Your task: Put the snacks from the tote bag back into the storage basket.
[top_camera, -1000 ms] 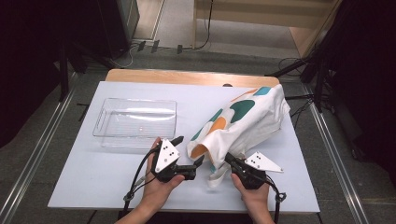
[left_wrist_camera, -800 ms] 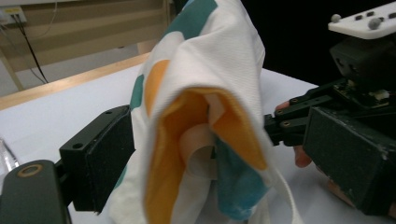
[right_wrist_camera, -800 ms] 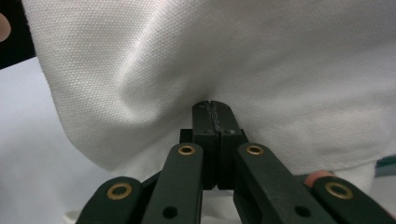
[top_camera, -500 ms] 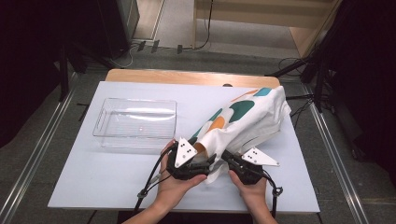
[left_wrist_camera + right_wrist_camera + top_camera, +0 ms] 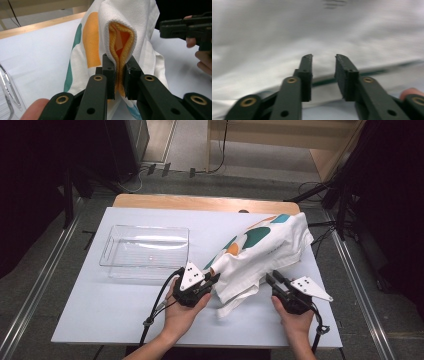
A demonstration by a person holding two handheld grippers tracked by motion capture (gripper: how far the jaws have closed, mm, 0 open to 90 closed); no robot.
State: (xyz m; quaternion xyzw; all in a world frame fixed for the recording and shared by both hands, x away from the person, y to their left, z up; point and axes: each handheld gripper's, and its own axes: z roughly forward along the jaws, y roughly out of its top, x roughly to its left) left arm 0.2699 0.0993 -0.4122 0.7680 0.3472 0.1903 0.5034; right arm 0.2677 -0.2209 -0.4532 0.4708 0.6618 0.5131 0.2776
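A white cloth bag (image 5: 260, 254) with teal and orange patches is spread on the right half of the table (image 5: 100, 320), and a folded edge at its near left end is clamped between the just-closed jaws of the left gripper (image 5: 119, 75). The right gripper (image 5: 274, 281), its jaws just parted with nothing between them, is held just beside the bag's near right edge. The bag is judged not yet folded or moved to the clear tray (image 5: 145, 251) lying at the far left, so most of the work seems left.

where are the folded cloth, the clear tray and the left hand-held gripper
folded cloth (image 5: 260, 251): high view, white top face
clear tray (image 5: 111, 244): high view, left rim
left hand-held gripper (image 5: 120, 71): left gripper view, between its fingertips
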